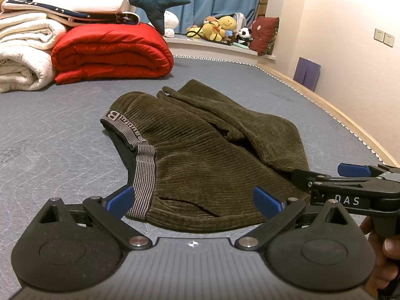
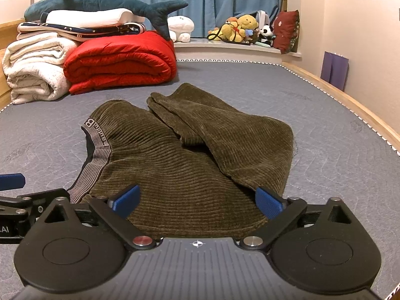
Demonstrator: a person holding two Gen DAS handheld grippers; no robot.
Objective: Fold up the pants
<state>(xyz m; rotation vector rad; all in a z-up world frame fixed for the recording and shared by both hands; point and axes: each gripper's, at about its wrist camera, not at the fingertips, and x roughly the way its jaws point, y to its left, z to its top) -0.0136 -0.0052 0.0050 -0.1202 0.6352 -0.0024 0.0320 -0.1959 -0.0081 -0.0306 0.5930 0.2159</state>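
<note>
Two grippers face one crumpled garment on a quilted grey mattress (image 1: 62, 130).

From the left wrist view, the pants (image 1: 200, 155) lie straight ahead of the left gripper (image 1: 192, 201), an olive corduroy heap with the striped waistband (image 1: 143, 172) running away along its left edge and the legs doubled over toward the far right. The long axis appears to run from the near left to the far right, though the bunching makes that a judgement. The near hem lies between the two blue pads (image 1: 120, 201), and the left pad sits just beside the waistband's near end. The jaws stand wide apart, released, and grasp nothing. At the right edge, the right gripper (image 1: 322, 175) reaches in sideways, close to the folded leg's near edge; whether it touches the cloth cannot be told here.

From the right wrist view, the pants (image 2: 190, 165) fill the space ahead of the right gripper (image 2: 197, 201). Its blue pads (image 2: 268, 202) are spread wide with corduroy lying between them, yet neither pad presses on the fabric, so it holds nothing. The folded leg (image 2: 237, 135) lies ahead and to the right, so this hand looks nearer to it, while the waistband (image 2: 97, 155) falls toward the left gripper (image 2: 10, 181), whose blue tip shows at the left edge.
</note>
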